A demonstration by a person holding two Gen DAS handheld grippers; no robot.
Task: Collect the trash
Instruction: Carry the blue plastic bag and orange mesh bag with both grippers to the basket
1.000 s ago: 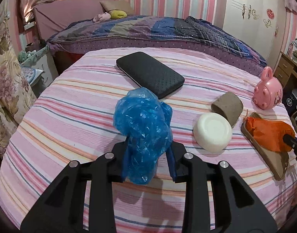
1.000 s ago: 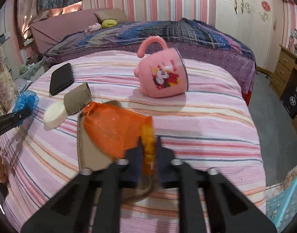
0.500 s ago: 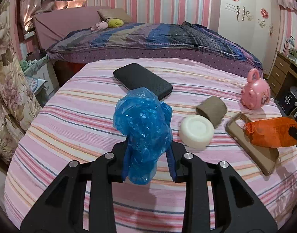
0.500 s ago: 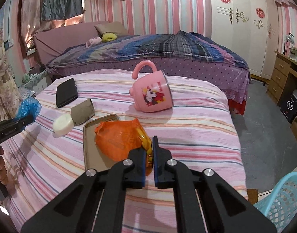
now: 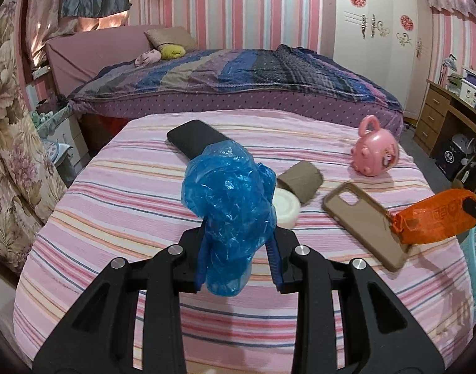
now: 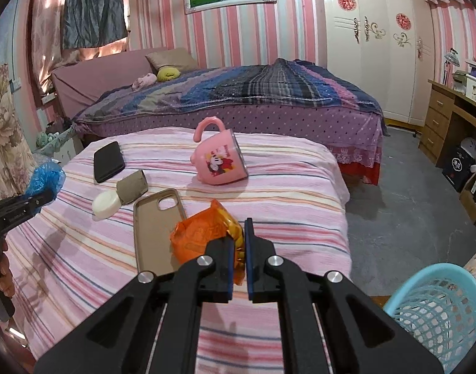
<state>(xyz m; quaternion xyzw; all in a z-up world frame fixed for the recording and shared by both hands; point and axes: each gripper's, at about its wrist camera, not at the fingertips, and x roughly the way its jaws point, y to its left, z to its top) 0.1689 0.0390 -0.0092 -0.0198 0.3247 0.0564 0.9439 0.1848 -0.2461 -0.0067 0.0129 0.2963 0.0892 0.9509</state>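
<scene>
Trash: my left claw [image 5: 238, 258] clamps a light, crushable crumpled blue plastic bag [image 5: 228, 205] mid-bunch; my right claw [image 6: 239, 249] pinches a slippery orange foil wrapper [image 6: 203, 233] at its edge.

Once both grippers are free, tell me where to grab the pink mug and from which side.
Take the pink mug by its looped handle. The mug lies tipped on its side on the striped cover, the handle sticking up clear of everything, so come down from above and close across the loop. The rounded body looks too wide.

Both wrist views look obliquely down, sharing the striped bedspread [image 5: 119, 205].
</scene>
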